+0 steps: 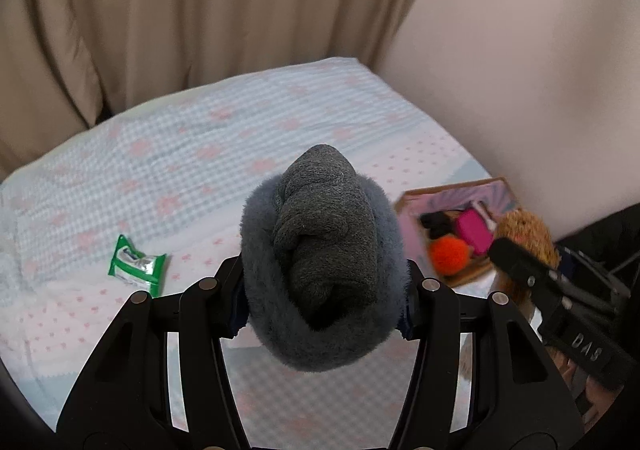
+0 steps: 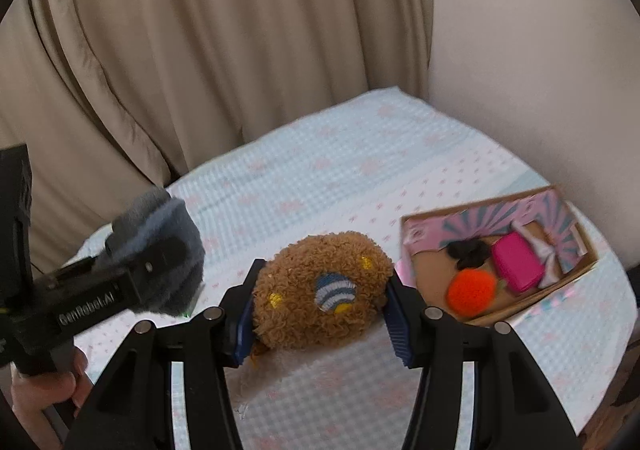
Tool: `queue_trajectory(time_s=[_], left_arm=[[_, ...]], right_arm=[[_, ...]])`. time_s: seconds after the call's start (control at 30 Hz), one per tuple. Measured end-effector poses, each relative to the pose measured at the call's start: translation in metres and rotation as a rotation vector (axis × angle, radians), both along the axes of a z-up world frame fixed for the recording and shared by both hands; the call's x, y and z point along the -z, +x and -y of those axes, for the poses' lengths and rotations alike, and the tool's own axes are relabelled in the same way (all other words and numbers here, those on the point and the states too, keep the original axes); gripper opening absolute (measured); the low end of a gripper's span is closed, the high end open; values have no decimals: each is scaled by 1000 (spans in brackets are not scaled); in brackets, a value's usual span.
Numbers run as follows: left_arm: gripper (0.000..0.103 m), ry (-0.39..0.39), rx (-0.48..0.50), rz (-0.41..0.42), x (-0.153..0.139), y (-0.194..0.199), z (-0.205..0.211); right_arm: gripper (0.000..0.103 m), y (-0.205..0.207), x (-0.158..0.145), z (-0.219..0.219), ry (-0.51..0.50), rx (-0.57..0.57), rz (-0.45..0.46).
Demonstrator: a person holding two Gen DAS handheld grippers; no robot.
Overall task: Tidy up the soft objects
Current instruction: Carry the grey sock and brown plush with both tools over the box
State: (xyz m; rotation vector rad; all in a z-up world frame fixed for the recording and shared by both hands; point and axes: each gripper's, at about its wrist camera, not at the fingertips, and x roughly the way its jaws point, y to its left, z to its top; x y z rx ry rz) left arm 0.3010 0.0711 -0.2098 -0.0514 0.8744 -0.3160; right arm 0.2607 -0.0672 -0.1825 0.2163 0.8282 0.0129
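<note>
My left gripper (image 1: 324, 290) is shut on a grey fuzzy sock bundle (image 1: 320, 250) and holds it above the bed; the bundle also shows at the left of the right wrist view (image 2: 160, 250). My right gripper (image 2: 320, 314) is shut on a brown plush toy (image 2: 320, 290) with a striped blue patch, held above the bed; the toy also shows in the left wrist view (image 1: 524, 234). A cardboard box (image 2: 416, 226) with pink lining sits at the right and holds an orange pompom (image 2: 472, 290), a pink pouch (image 2: 516, 262) and a black item (image 2: 466, 252).
The bed (image 1: 200, 154) has a light blue and pink patterned cover. A green wipes packet (image 1: 136, 266) lies on it at the left. Beige curtains (image 1: 200, 10) hang behind the bed and a pale wall (image 1: 520, 50) is at the right. The box also shows in the left wrist view (image 1: 472, 276).
</note>
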Motion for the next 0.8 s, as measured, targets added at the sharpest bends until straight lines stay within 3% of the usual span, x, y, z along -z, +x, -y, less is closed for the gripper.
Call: queue_trajectory(time_s=[0.23,0.43,0.6,0.8], left_arm=[[51,-7,10,2,-34,-30,75],[51,-26,-20,-24,-42,-39,143],[51,-25,-30,-48,-32,-30,209],[51,-5,-38,-89,-5,-5,266]], right_arm=[[50,-18,-45,71,10,29,26],[50,-23,-64,145,-27,-6,9],[50,-13,-62,207,-53,-47,-13],[50,14,-35,269,-55,-73,-60]])
